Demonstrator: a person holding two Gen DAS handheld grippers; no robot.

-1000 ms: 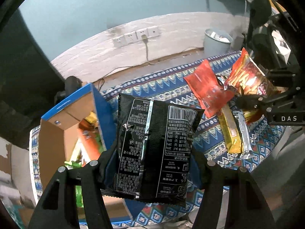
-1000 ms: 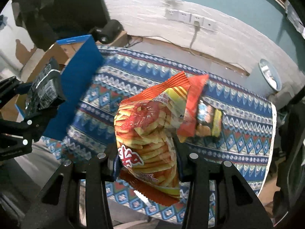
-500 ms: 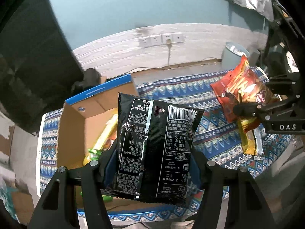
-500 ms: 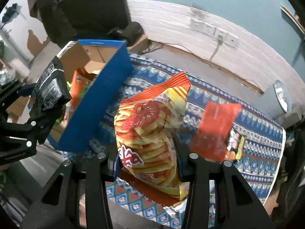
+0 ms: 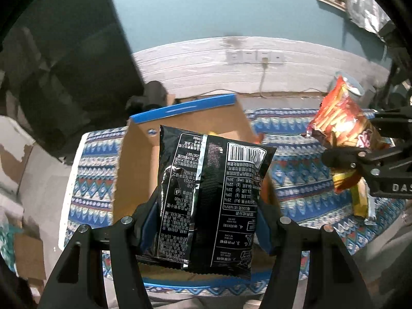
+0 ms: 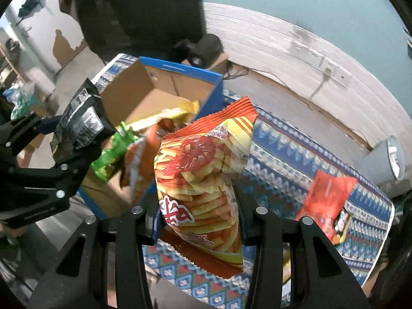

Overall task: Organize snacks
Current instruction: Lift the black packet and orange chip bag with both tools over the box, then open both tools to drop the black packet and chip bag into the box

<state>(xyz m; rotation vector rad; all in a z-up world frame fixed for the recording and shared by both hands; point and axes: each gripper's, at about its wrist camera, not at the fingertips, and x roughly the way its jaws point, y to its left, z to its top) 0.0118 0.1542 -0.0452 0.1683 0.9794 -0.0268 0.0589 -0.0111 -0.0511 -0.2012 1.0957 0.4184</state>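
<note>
Surface [image 6: 296, 152] under a blue patterned cloth takes up most of both views. Next biggest we see is the cardboard box [image 5: 134, 170], blue outside, brown inside, open on top, sitting on the cloth at the surface's left end. Inside it, from the right wrist view, we see a green packet [image 6: 113, 154], a yellow packet [image 6: 167, 113] and an orange one, stacked loosely and leaning.

Left gripper [image 5: 206, 221] has its fingers pinching a black snack bag [image 5: 208, 195] by the lower sides, bag upright, back label and barcode facing the camera, hanging in the air over the box opening. In the right wrist view the same bag [image 6: 79, 126] sits just beside the box's near-left rim.

Right gripper [image 6: 198, 219] fingers clamp an orange-yellow chips bag [image 6: 203, 180], upright, top crimp up, held above the cloth just right of the box. The left wrist view shows that bag [image 5: 342, 126] in the air, well apart from the black one.

A flat red packet [image 6: 327, 195] lies on the cloth near the far right end, partly overlapping a smaller colourful packet [image 6: 341, 225]. A grey bin [image 6: 386, 159] stands on the floor beyond the surface, by the wall.
</note>
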